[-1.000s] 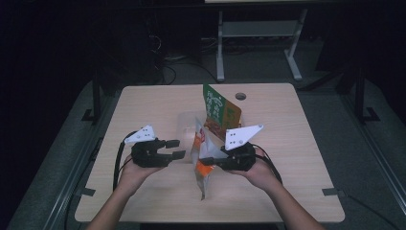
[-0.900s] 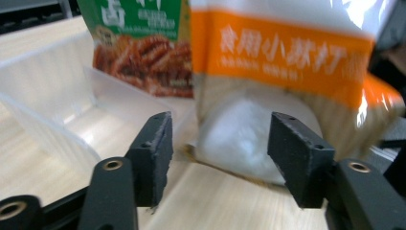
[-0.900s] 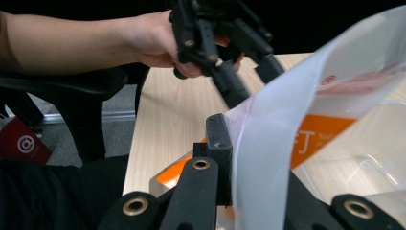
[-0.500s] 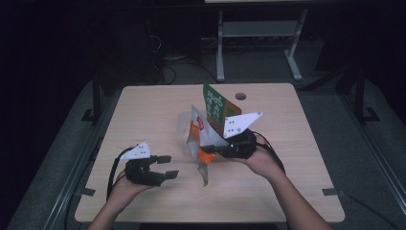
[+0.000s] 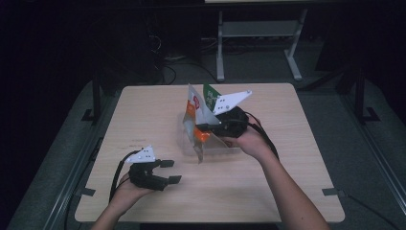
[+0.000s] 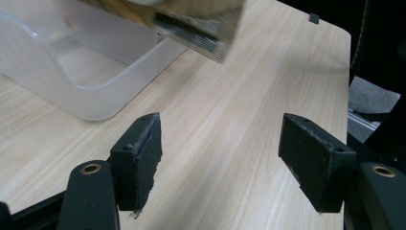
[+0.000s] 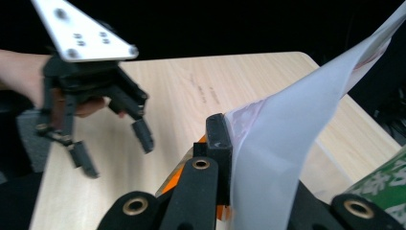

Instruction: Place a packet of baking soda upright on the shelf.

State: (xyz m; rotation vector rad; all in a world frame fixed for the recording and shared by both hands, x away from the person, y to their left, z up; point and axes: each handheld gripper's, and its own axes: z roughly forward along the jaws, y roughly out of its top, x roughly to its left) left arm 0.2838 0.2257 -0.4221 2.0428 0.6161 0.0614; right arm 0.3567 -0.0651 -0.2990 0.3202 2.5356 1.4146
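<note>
1. The snack packet (image 5: 195, 122), a flat silvery foil pouch with red and orange print, hangs upright above the middle of the table, clamped by the right gripper (image 5: 206, 128) over a clear plastic bin (image 5: 225, 146).
2. In the right gripper view the packet (image 7: 292, 139) fills the right half as a pale sheet, its print too close and washed out to read; the jaws are clenched on its edge, and one pad is hidden behind the foil.
3. A green package (image 5: 209, 91) stands behind the packet, largely covered by the gripper's grey plate; what it is cannot be told for sure.
4. The left gripper (image 5: 167, 171) sits low at the near left of the table, well apart from the packet. Its jaws have just been opening and stand released, with only bare wood between the pads (image 6: 141, 148).
5. In the left gripper view the bin (image 6: 81, 72) is cut off at the upper left, and a blurred ridged foil edge (image 6: 201, 36) hangs above it.
6. The table (image 5: 287, 191) is light wood grain with rounded corners; the room around it is dark, with a metal frame (image 5: 258, 33) and cables on the floor beyond.
</note>
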